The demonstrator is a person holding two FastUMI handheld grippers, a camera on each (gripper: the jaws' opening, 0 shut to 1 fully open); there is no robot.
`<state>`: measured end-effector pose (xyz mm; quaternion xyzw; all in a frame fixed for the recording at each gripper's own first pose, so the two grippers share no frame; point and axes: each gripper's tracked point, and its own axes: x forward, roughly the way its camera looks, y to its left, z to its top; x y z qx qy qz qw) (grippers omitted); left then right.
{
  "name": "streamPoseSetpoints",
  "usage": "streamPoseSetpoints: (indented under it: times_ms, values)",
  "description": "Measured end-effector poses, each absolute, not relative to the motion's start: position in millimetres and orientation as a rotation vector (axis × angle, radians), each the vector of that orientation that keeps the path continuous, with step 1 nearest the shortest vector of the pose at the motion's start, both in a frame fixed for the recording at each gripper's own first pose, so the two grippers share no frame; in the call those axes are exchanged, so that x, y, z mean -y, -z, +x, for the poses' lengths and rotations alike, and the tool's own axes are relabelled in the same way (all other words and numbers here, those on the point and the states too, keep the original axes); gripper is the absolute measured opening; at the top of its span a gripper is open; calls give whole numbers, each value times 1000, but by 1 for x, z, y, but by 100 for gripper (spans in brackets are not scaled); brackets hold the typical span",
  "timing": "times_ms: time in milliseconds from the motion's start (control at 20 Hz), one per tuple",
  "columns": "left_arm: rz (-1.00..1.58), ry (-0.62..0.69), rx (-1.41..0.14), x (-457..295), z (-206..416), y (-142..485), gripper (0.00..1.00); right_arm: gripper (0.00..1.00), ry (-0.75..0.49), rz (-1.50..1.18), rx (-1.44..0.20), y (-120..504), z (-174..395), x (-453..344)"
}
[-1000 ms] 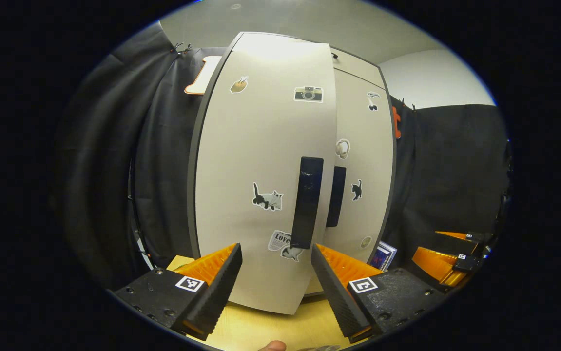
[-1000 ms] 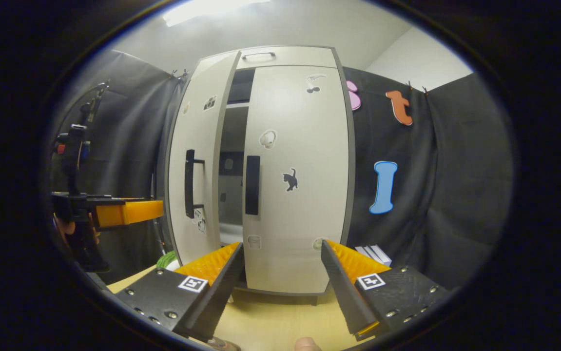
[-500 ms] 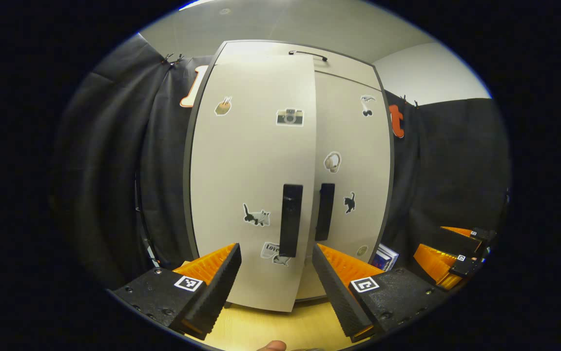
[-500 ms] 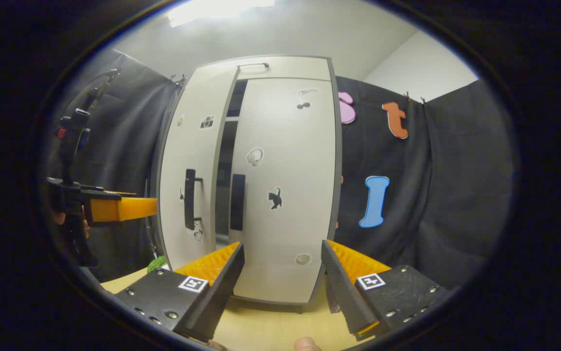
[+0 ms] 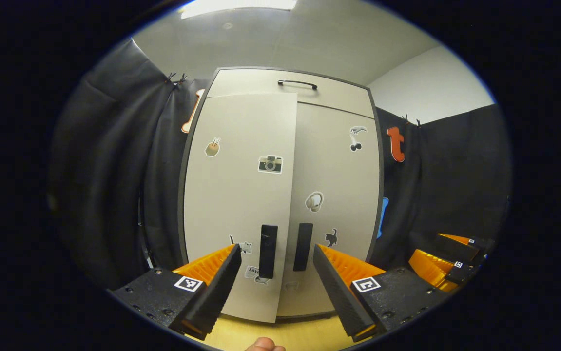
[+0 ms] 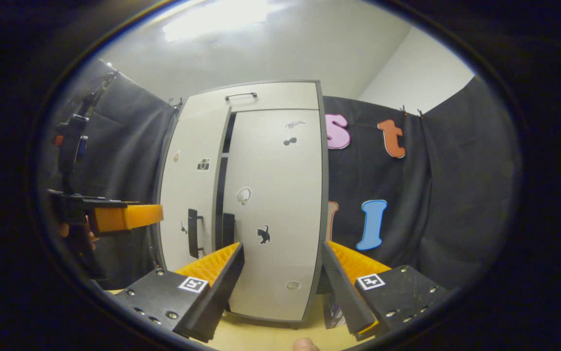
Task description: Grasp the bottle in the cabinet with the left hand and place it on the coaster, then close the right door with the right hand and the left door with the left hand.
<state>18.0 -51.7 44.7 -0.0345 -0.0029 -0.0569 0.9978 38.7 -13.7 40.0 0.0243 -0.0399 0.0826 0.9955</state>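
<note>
- The cabinet [image 5: 280, 195] stands upright on the pale wood table [image 5: 280, 334], its long axis vertical, its front facing both cameras.
- In the left gripper view the left door [image 5: 239, 204] sits a little proud of the right door [image 5: 334, 204]; its lower edge hangs forward of the cabinet base.
- In the right gripper view a dark narrow gap runs top to bottom between the left door [image 6: 190, 195] and the right door [image 6: 275, 209], so the left door is ajar, the right one flush or nearly so.
- Two black bar handles [image 5: 268, 251] stand vertical, side by side at the inner door edges.
- The left gripper [image 5: 275, 280] has its jaws spread wide with nothing between them, apart from the door, aimed at the handles.
- The right gripper [image 6: 282, 282] also has wide, empty jaws, pointed at the right door's lower part.
- In the right gripper view the left gripper [image 6: 124, 217] shows at the left, level, beside the left door; whether it touches is hard to tell.
- The bottle and coaster cannot be made out.
- A fingertip [image 5: 261, 345] shows at the bottom edge.
</note>
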Motion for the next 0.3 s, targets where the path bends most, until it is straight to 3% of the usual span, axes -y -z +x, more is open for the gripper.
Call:
streamPoseSetpoints:
  times_ms: [50, 300]
  values:
    - [-70, 105, 5, 55, 17, -46, 96, 95, -174, 43, 80, -41, 38, 17]
    - [-63, 56, 16, 73, 11, -49, 96, 95, -212, 32, 92, -47, 39, 36]
